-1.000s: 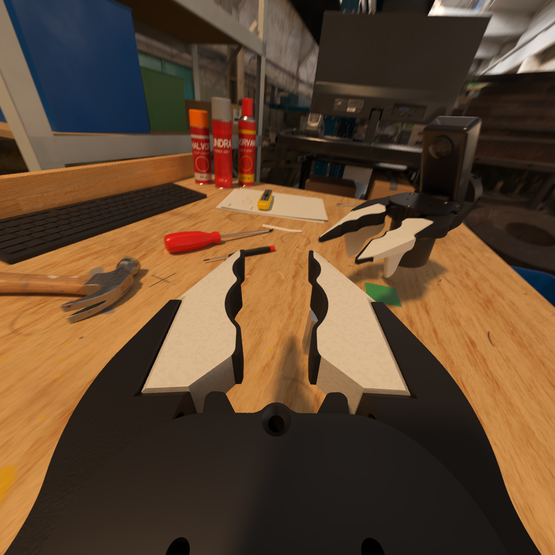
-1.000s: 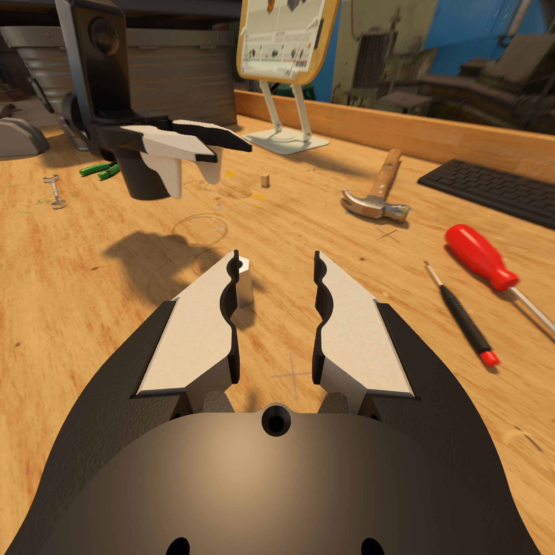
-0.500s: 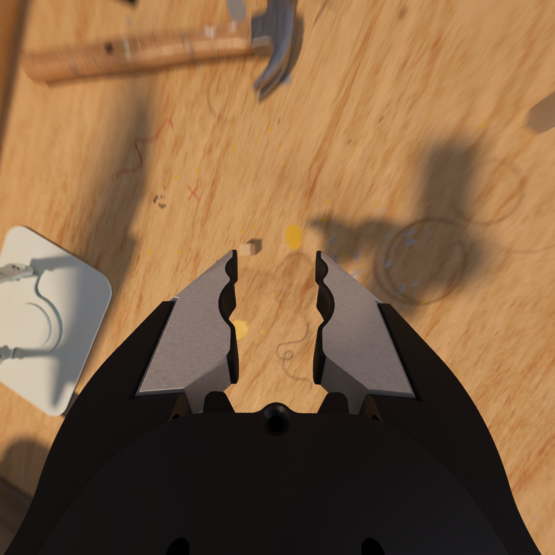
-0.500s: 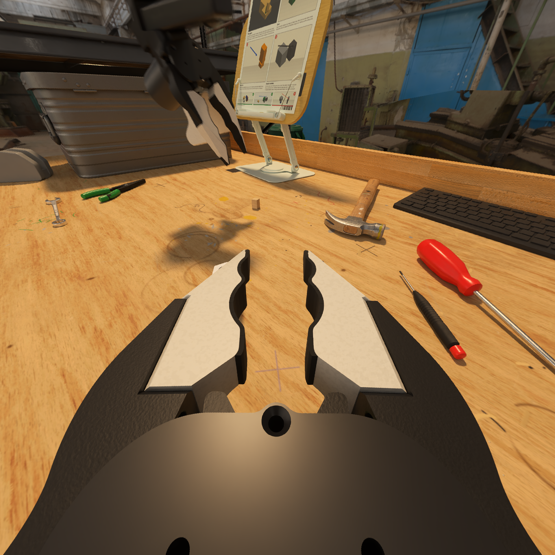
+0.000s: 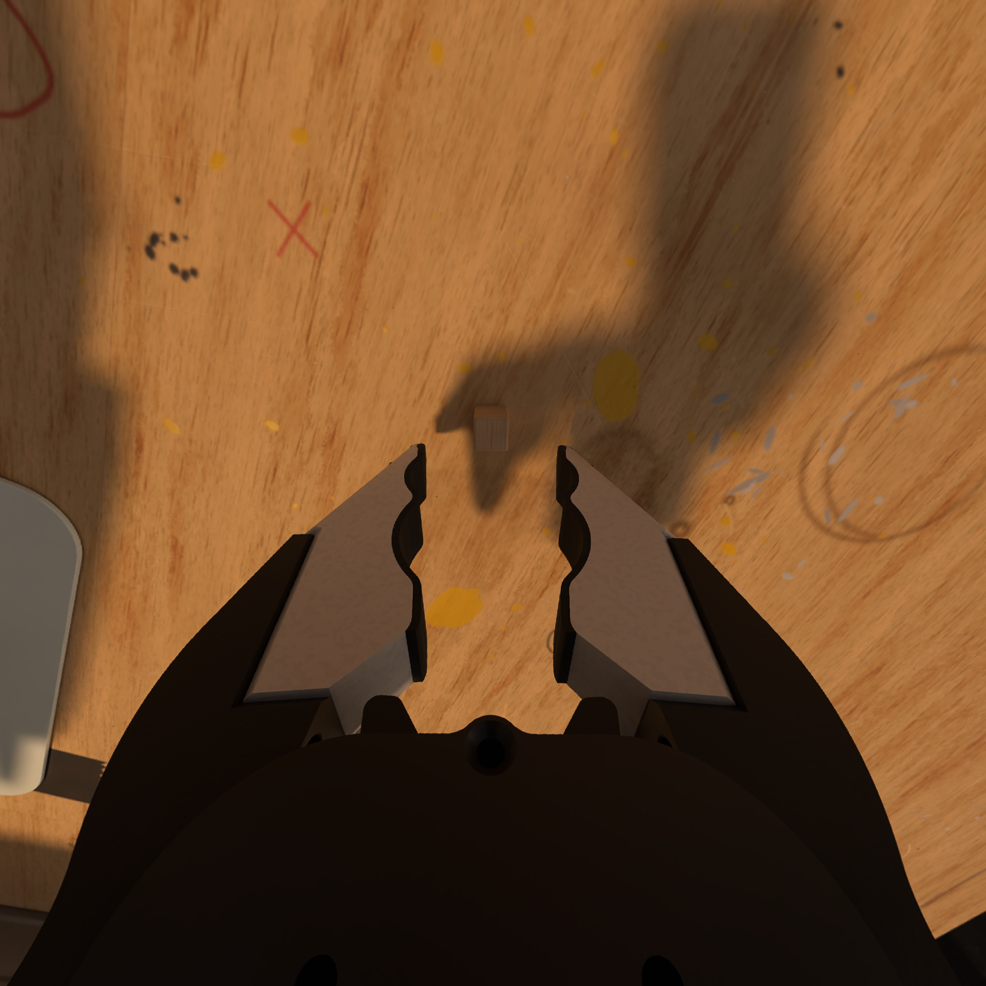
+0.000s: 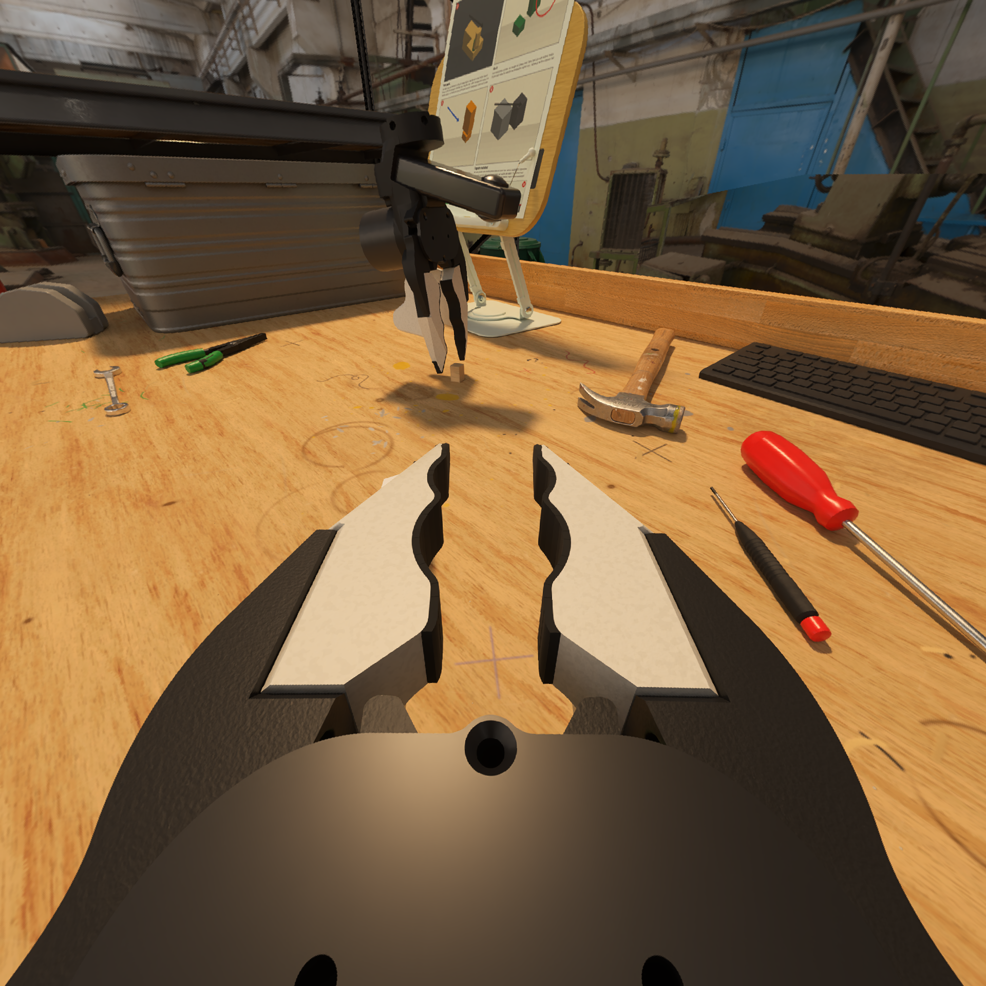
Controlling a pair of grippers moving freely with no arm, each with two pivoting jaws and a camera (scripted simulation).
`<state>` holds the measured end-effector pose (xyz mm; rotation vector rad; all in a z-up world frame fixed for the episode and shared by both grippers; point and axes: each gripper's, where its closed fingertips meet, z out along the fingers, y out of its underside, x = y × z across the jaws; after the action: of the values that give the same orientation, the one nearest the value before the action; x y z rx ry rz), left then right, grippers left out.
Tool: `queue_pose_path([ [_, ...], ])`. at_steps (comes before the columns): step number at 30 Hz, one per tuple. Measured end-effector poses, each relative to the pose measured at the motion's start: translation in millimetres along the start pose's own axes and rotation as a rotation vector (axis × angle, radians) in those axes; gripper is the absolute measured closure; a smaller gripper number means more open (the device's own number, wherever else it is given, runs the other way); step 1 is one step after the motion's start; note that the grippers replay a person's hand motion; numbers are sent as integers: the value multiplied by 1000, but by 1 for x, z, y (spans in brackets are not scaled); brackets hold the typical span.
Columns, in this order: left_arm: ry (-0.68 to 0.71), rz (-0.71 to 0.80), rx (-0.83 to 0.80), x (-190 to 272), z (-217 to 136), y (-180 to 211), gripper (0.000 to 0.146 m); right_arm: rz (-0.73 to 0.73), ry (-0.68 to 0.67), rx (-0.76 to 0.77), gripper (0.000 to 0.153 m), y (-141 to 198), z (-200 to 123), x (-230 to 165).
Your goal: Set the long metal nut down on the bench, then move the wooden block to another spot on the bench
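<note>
Left gripper [image 5: 491, 448] points straight down over the tabletop [image 5: 533, 187], fingers parted with a clear gap, holding nothing. The wooden block [image 5: 491, 435] sits on the tabletop just ahead of the fingertips, roughly centred between them and not yet touched. From the right wrist view the left gripper [image 6: 447, 363] hangs just beside the block [image 6: 457, 372], tips close above the surface.

Right gripper [image 6: 491, 453] is low, well back from the block, fingers apart, empty. A pale edge peeks out behind its left finger [image 6: 373, 560], maybe the long metal nut lying there; too hidden to be sure.

Risks, judging from this:
- the block is tiny, so a slightly off-centre descent likely lands one finger on top of it or nudges it away
- tips could hit the tabletop before closing
- a shallow pinch could squirt it out sideways
- the board stand [image 5: 32, 640] is near on the left, so a swing that way may clip it
</note>
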<state>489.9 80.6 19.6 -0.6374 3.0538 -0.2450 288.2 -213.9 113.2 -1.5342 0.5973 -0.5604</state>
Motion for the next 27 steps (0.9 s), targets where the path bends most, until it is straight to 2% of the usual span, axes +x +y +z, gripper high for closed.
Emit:
queue_pose_path([
  [3, 7, -4, -4, -1, 3, 0, 99, 1, 1, 3, 122, 0, 0, 0],
  [13, -19, 11, 0, 0, 6, -1, 134, -6, 6, -4, 122, 1, 1, 0],
  [16, -42, 30, 0, 2, 2, -2, 134, 1, 4, -3, 121, 1, 0, 1],
  [19, -79, 40, 73, 9, -22, -12, 134, 12, 2, 0, 122, 1, 0, 2],
  [22, -128, 85, 206, 29, -62, -34, 134, 16, 1, -2, 122, 2, 0, 2],
  [27, -125, 301, 411, 115, -113, -74, 134, 16, 3, -2, 122, 2, 0, 2],
])
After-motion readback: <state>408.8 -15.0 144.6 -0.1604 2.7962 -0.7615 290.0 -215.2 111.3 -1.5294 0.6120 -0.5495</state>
